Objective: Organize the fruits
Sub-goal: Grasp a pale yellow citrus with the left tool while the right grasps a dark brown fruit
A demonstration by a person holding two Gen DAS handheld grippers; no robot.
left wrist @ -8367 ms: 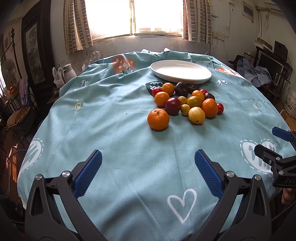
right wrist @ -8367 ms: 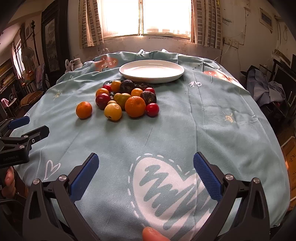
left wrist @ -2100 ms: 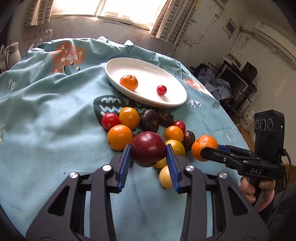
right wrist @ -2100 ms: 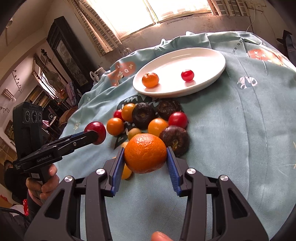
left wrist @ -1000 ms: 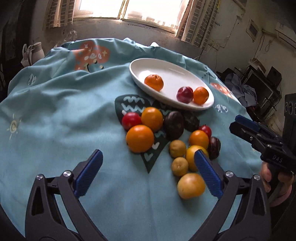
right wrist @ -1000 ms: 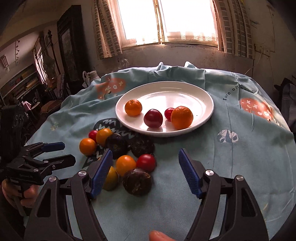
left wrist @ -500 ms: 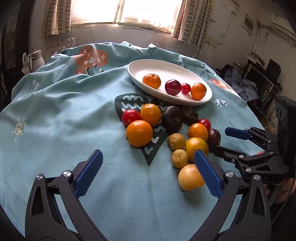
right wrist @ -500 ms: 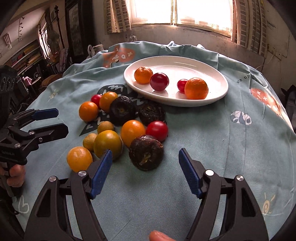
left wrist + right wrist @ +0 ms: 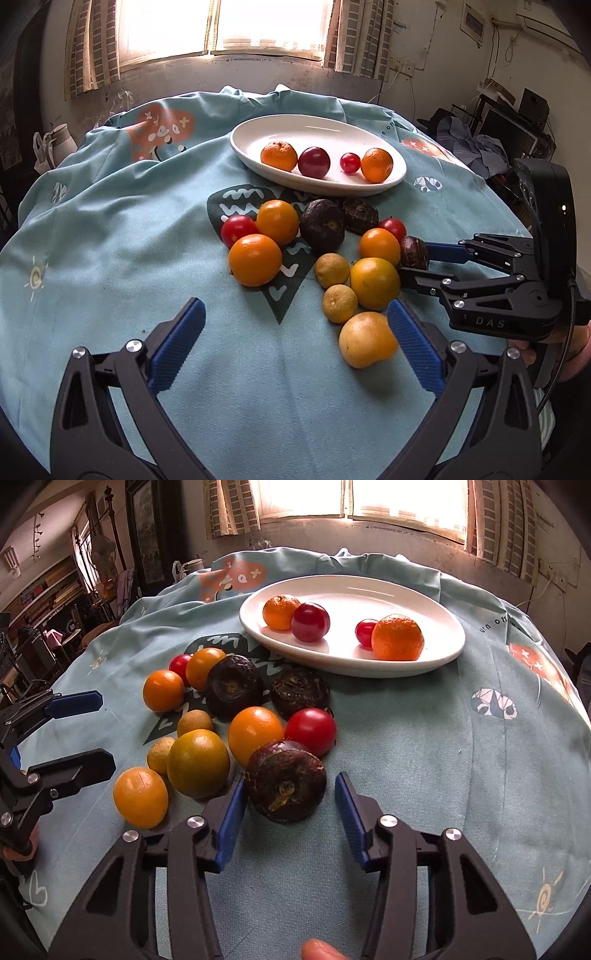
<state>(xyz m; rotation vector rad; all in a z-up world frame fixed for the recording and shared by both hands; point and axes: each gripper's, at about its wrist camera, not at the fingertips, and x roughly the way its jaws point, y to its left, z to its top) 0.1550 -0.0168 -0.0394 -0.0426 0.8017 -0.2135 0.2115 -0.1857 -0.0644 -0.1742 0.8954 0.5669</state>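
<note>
While the left gripper (image 9: 293,334) hangs wide open and empty, the right gripper (image 9: 290,805) brackets the dark wrinkled fruit (image 9: 285,780) without clamping it, so closing could nudge the touching orange fruit (image 9: 255,734) rolling.

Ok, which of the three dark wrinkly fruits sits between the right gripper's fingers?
The nearest dark fruit, stem scar facing the camera, beside the red tomato. The right gripper brackets it, open; the other two lie nearer the plate.

plate (image 9: 436,657) glossy white | cloth (image 9: 424,738) matt | dark fruit (image 9: 286,781) rough
</note>
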